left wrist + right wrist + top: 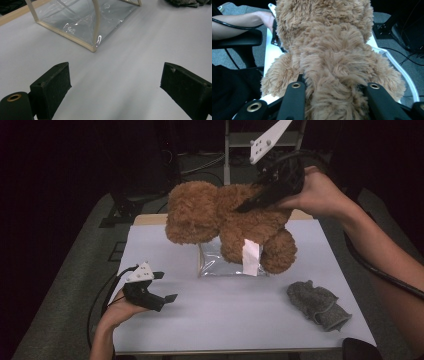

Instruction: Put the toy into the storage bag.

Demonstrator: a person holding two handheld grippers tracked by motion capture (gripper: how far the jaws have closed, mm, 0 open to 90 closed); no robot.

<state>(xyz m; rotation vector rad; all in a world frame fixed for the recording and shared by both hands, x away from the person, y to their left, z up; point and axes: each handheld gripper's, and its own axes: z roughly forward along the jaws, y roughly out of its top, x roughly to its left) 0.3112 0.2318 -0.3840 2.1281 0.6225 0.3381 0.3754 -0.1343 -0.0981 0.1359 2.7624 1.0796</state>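
Note:
A brown plush teddy bear (pixel 225 217) hangs in the air above the table, held by its back in my right gripper (pixel 260 197), whose jaws are shut on the fur. In the right gripper view the bear (pixel 332 50) bulges between the two black jaws. A white tag (pixel 250 256) dangles from the bear. Under it lies a clear plastic zip bag (pixel 215 265) with cream edging, also seen as the bag (pixel 82 22) ahead of the left jaws. My left gripper (pixel 167 287) rests low at the table's front left, open with nothing between its fingers.
A grey knitted cloth (pixel 317 305) lies at the front right of the white table (pixel 225 320); its edge (pixel 185 2) peeks in at the top of the left gripper view. Dark floor, cables and a metal rack leg lie beyond the far edge.

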